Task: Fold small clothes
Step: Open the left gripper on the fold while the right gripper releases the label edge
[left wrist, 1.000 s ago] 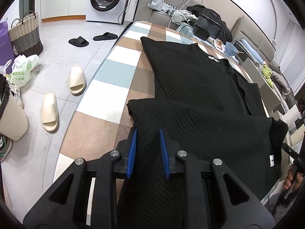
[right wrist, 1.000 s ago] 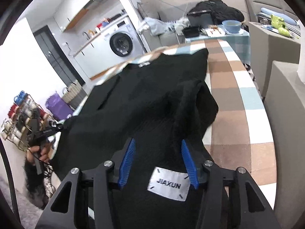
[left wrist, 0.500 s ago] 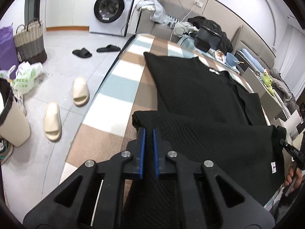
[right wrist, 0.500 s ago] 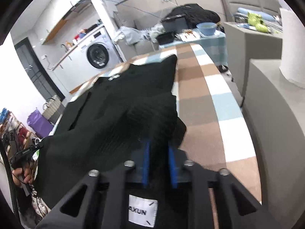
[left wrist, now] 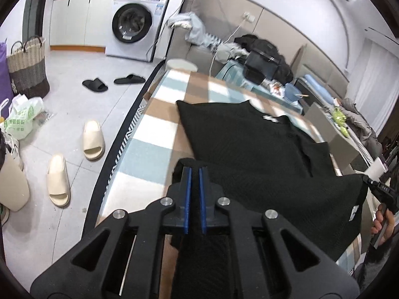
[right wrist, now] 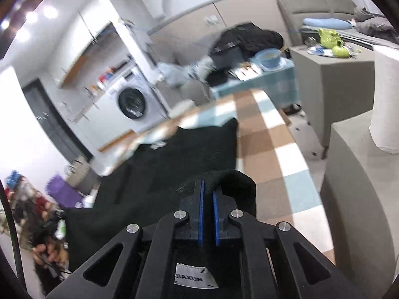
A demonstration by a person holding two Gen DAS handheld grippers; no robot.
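A black knit garment point(left wrist: 251, 139) lies spread on a checked table point(left wrist: 159, 134). My left gripper point(left wrist: 195, 172) is shut on the garment's near left corner, held up off the table. My right gripper point(right wrist: 208, 186) is shut on the near right corner of the garment point(right wrist: 174, 164), and a white JIAXUN label point(right wrist: 195, 279) hangs below its jaws. The near hem is stretched between the two grippers and lifted above the rest of the cloth. The right gripper and hand also show at the left wrist view's right edge point(left wrist: 381, 191).
Cream slippers point(left wrist: 93, 139) and black slippers point(left wrist: 94, 84) lie on the floor left of the table. A woven basket point(left wrist: 27, 69) and washing machine point(left wrist: 132, 25) stand further back. A grey cabinet point(right wrist: 334, 79) and sofa arm point(right wrist: 354, 189) are right of the table.
Both grippers closed on the garment's near corners, then lifted the hem and carried it forward over the cloth. The right wrist view is blurred by motion.
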